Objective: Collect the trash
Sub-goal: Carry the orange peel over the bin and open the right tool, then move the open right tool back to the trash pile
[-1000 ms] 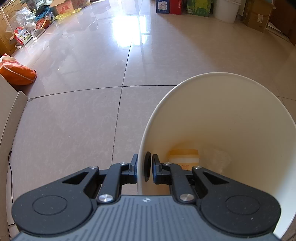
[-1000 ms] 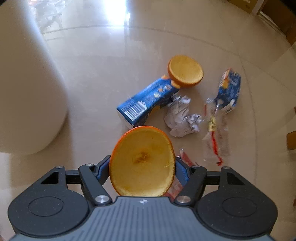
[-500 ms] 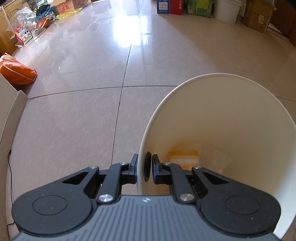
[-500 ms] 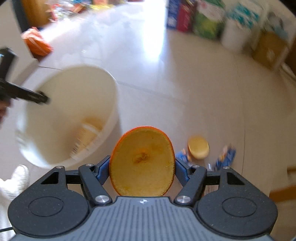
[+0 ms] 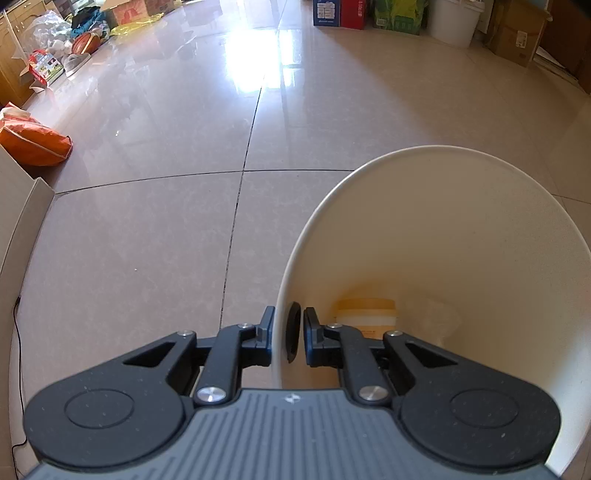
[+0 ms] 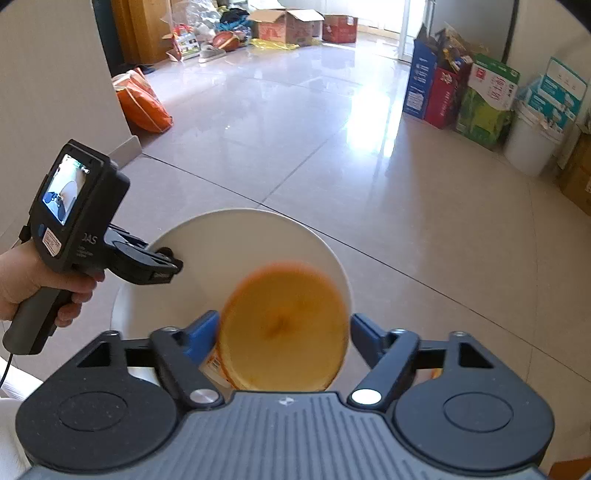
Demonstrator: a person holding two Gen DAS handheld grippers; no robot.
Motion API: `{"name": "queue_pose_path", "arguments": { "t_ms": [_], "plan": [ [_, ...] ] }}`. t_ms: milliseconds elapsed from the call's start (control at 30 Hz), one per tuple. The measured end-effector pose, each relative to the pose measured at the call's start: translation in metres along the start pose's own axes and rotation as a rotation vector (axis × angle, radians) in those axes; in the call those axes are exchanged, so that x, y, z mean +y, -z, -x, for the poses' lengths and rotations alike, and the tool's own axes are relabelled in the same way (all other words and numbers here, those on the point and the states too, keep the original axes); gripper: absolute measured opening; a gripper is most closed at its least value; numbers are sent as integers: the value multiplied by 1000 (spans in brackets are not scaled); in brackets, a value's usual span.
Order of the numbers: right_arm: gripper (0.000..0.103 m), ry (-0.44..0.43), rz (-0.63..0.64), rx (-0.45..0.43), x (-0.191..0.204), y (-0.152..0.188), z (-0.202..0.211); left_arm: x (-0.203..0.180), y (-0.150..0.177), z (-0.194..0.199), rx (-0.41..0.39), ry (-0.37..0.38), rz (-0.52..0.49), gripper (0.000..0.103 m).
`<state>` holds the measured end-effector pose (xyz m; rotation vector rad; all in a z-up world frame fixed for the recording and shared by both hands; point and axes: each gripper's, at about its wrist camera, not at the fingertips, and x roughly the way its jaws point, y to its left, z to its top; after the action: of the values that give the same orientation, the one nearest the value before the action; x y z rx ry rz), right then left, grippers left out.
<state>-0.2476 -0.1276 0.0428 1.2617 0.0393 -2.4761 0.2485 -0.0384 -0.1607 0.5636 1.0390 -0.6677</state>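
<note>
My left gripper [image 5: 288,332] is shut on the near rim of a tilted white bin [image 5: 443,240], one finger inside and one outside. A yellow-lidded cup [image 5: 365,317] and a clear wrapper [image 5: 436,317] lie at its bottom. In the right wrist view the left gripper [image 6: 170,264], held by a hand [image 6: 22,284], grips the bin [image 6: 240,251] at its left rim. My right gripper [image 6: 284,332] hangs over the bin's mouth, fingers spread. The orange peel half [image 6: 284,325] is blurred between them, with a gap showing at the right finger [image 6: 365,336].
Glossy tiled floor [image 5: 166,240] stretches ahead. An orange bag [image 5: 33,144] and a cardboard edge [image 5: 22,221] sit at the left. Boxes [image 6: 461,92] and a white bucket [image 6: 532,144] line the far right wall; clutter [image 6: 229,33] fills the far left corner.
My right gripper swung from the floor litter up over the bin and its fingers parted; the peel, sharp and clamped before, is now blurred and loose. The left gripper holds the bin unchanged.
</note>
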Motion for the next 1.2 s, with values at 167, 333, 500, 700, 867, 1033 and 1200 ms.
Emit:
{"name": "queue_pose_path", "arguments": {
  "t_ms": [167,333,500,700,867,1033,1200],
  "plan": [
    [103,11,23,-45,5,-1,1,-1,1,0,1,-3,0,11],
    [103,18,7,-42,-2,2,1,0,0,0,2,-1,3,11],
    [103,38,-9,-52,-7,8,2,-2,0,0,3,-3,3,11],
    [103,75,-35,-52,-15,21,4,-2,0,0,3,-3,3,11],
    [103,129,-79,-38,-29,38,8,-2,0,0,2,-4,1,11],
    [103,177,-174,-7,-51,60,7,-2,1,1,2,-5,0,11],
    [103,221,-261,7,-69,82,2,-1,1,1,3,-6,0,11]
  ]
}}
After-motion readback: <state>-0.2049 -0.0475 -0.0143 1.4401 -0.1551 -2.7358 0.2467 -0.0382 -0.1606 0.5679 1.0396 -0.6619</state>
